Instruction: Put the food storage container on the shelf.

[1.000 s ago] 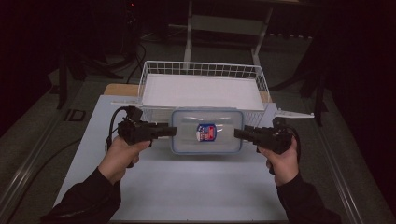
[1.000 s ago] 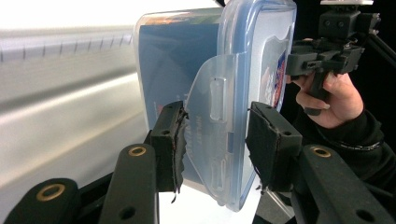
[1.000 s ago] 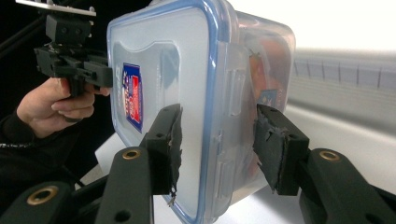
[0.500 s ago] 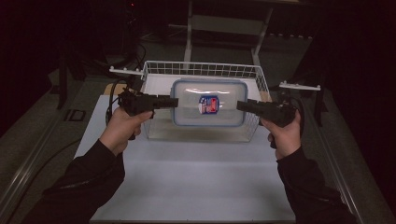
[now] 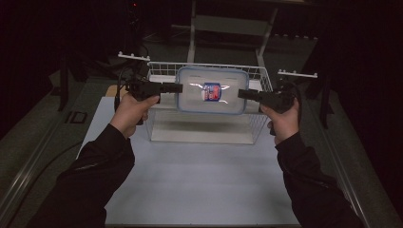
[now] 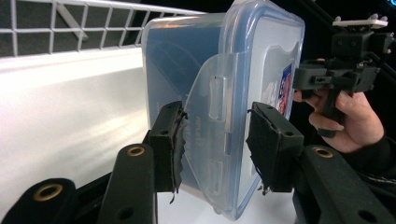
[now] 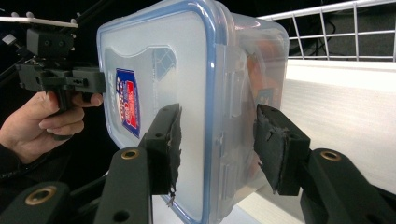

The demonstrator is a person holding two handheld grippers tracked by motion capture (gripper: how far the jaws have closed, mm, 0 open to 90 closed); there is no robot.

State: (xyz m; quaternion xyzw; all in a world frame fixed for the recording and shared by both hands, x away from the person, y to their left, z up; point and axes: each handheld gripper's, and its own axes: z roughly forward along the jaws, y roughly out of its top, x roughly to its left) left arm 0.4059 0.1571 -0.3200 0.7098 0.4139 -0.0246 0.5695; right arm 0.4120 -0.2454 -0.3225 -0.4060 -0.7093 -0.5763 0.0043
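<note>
A clear plastic container (image 5: 223,102) with a blue-rimmed lid and a red-and-blue label (image 5: 211,91) hangs level above the white wire basket (image 5: 159,66). My left gripper (image 5: 179,88) is shut on its left latch side and my right gripper (image 5: 240,93) is shut on its right side. In the left gripper view, the left gripper (image 6: 215,140) has its pads on either side of the container's (image 6: 261,70) latch flap, with the right gripper (image 6: 299,77) beyond. In the right gripper view, the right gripper (image 7: 217,140) clamps the container (image 7: 159,70) edge, the left gripper (image 7: 102,79) behind it.
The basket stands at the far end of the white table (image 5: 199,180), its wire rim (image 6: 70,23) just behind the container and its white floor bare. Dark floor and metal frame legs (image 5: 192,33) surround the table.
Both grippers have lifted the container off the table in front of the basket and carried it up and forward until it hangs over the basket.
</note>
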